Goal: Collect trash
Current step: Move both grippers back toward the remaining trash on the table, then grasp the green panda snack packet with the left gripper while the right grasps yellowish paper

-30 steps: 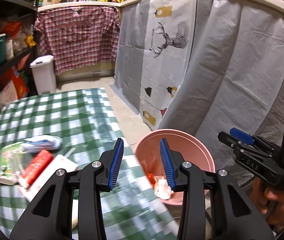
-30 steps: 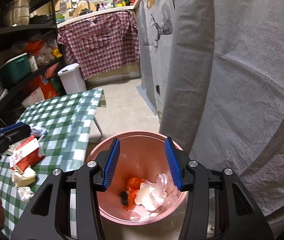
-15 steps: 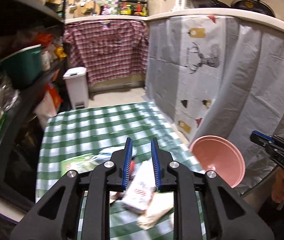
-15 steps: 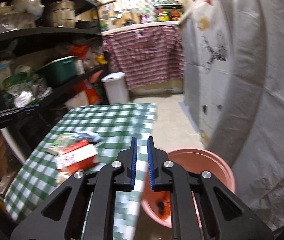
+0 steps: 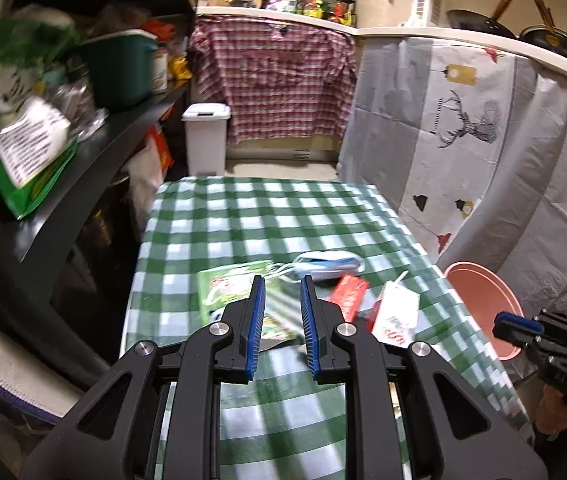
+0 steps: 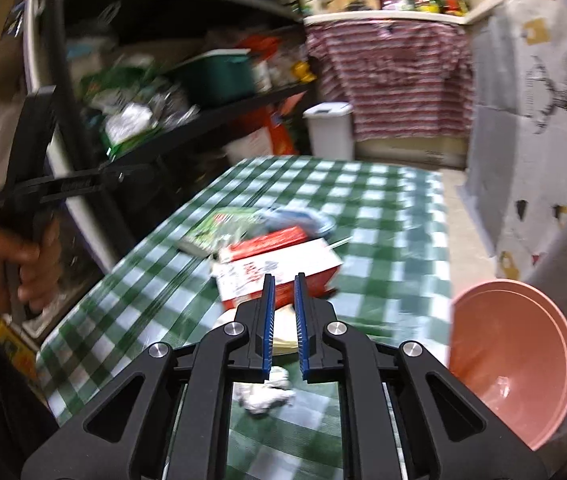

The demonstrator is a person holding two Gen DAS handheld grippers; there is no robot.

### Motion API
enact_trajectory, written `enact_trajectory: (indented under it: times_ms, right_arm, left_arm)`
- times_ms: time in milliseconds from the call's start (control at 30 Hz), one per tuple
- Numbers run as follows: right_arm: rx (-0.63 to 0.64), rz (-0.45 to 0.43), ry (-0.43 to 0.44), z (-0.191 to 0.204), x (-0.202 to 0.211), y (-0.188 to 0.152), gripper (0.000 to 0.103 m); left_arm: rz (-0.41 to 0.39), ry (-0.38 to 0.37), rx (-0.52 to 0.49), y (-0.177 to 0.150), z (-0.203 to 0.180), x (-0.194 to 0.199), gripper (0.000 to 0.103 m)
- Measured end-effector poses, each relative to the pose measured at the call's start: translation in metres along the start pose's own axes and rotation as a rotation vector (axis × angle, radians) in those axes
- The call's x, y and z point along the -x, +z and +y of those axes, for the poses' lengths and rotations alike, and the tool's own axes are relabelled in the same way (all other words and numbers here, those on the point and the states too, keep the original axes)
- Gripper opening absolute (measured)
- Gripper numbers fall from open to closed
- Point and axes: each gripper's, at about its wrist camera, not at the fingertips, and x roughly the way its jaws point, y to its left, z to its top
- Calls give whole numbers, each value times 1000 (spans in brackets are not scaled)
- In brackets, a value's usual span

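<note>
Both tools swung from pink bin (image 6: 511, 364) back over checked counter (image 5: 267, 216). Left tool (image 5: 281, 328), right tool (image 6: 282, 326): jaws narrowed, slightly parted, empty. Remaining trash on counter: red-white carton (image 6: 279, 268), green packet (image 5: 227, 284), crumpled paper (image 6: 263, 396). Next pickup pending

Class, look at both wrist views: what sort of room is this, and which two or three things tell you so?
Most likely a home kitchen with pantry storage. Pans hang above a counter along the wall, dark shelves hold food packets, and a small table in a green checked cloth stands in the middle.
</note>
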Motion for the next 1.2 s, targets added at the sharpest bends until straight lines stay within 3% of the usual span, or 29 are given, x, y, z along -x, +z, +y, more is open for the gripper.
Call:
enact_trajectory:
  times_ms: [100, 300, 500, 600, 733, 933, 1200]
  right_arm:
    - [10, 35, 33, 4, -13, -1, 12]
    - [67, 128, 92, 14, -44, -9, 31]
    - [110, 171, 96, 19, -59, -18, 36]
    - [129, 180, 98, 19, -63, -20, 36]
    - [150, 189, 92, 20, -69, -20, 36]
    - [173, 206, 99, 22, -75, -23, 36]
    - [199, 225, 111, 25, -77, -29, 28]
  left_arm:
    - [18, 9, 14, -5, 13, -7, 18]
    - [56, 14, 31, -11, 30, -25, 18]
    - [111, 13, 45, -18, 36, -53, 22]
    - [137, 15, 70, -22, 40, -66, 43]
    - [191, 23, 101, -28, 44, -85, 61]
    - [270, 35, 128, -42, 50, -110, 61]
    - [291, 17, 137, -44, 47, -117, 64]
